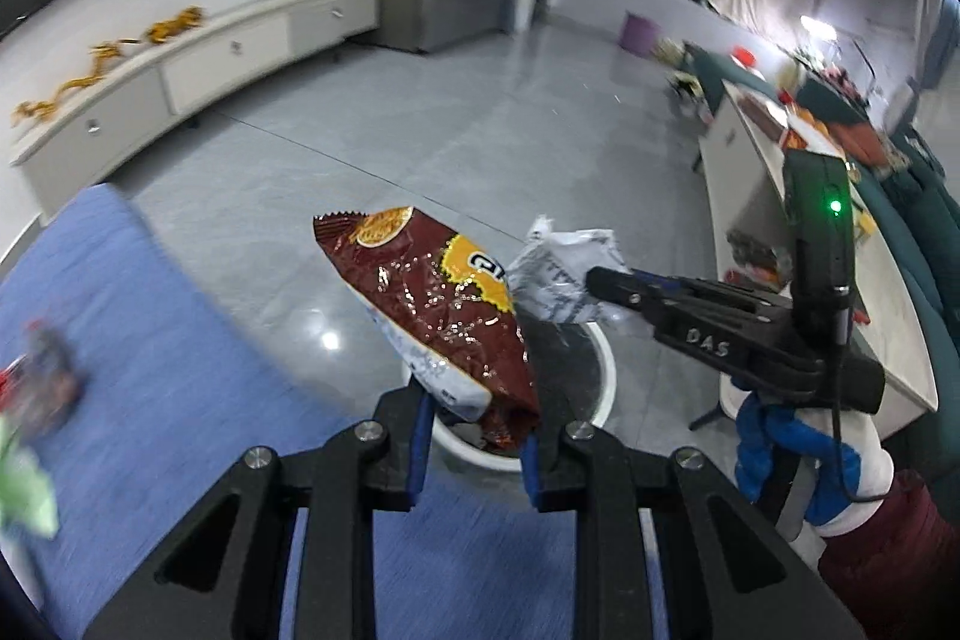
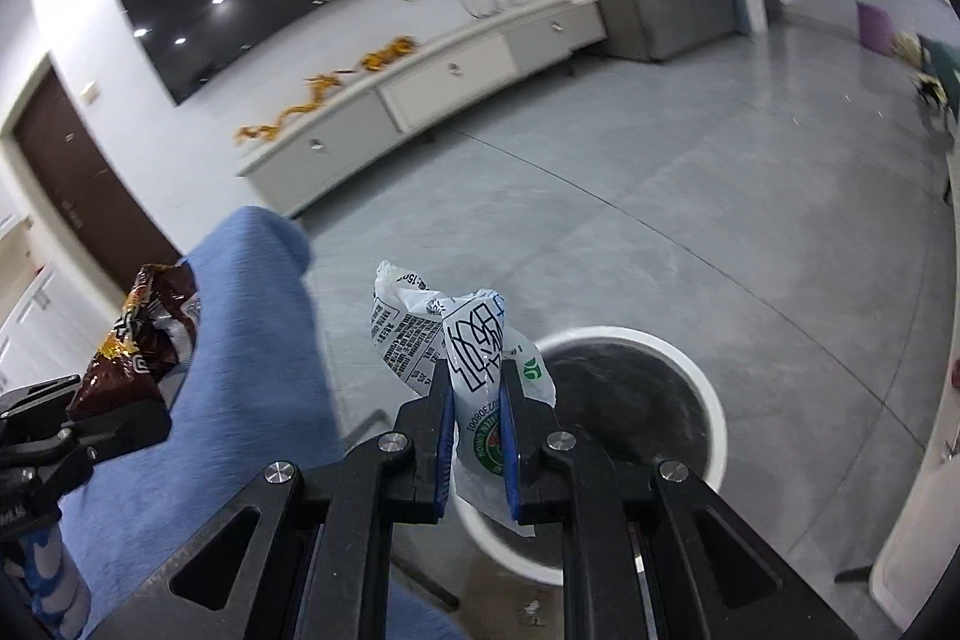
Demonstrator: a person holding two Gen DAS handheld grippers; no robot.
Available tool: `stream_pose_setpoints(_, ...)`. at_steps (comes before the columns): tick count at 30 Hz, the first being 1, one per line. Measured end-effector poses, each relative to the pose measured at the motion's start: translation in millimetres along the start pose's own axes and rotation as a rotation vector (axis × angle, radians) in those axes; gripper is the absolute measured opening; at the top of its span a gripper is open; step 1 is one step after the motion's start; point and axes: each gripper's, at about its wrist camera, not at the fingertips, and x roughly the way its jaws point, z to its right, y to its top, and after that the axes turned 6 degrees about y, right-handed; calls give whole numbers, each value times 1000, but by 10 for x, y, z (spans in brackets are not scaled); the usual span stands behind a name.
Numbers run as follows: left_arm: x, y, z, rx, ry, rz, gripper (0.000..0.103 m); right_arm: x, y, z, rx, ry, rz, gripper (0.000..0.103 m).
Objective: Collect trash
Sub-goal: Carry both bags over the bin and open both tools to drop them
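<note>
My left gripper (image 1: 477, 427) is shut on a dark red snack bag (image 1: 438, 304) and holds it over the edge of a white round bin (image 1: 606, 382) with a dark inside. My right gripper (image 2: 477, 400) is shut on a crumpled white printed wrapper (image 2: 462, 340) and holds it just above the same bin (image 2: 708, 400). In the left wrist view the right gripper (image 1: 606, 280) comes in from the right with the white wrapper (image 1: 558, 274). In the right wrist view the left gripper (image 2: 108, 418) and the red bag (image 2: 144, 340) show at the far left.
A table with a blue cloth (image 1: 150, 328) lies to the left, with blurred litter (image 1: 42, 382) and a green scrap (image 1: 27, 490) on it. A white table (image 1: 780, 232) with clutter stands at the right. A long white cabinet (image 2: 432, 94) lines the far wall across grey floor.
</note>
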Motion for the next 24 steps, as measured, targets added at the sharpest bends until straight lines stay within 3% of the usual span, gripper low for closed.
stream_pose_setpoints(6,654,287,215,5,-63,-90,25,264,13,431,70,-65,-50,15)
stream_pose_setpoints(7,723,313,218,-2,-74,-102,30,303,8,477,76,-77,-58,19)
stream_pose_setpoints(10,901,390,246,-30,-94,-121,46,359,-56,589,90,-114,-73,48)
stream_pose_setpoints(11,942,407,241,-37,-97,-124,49,360,-70,618,95,-124,-71,51)
stream_pose_setpoints(13,1004,444,242,-45,-98,-130,54,339,-105,683,108,-138,-71,51)
stream_pose_setpoints(24,777,354,208,-87,-59,-86,54,116,-134,738,144,-156,-54,52)
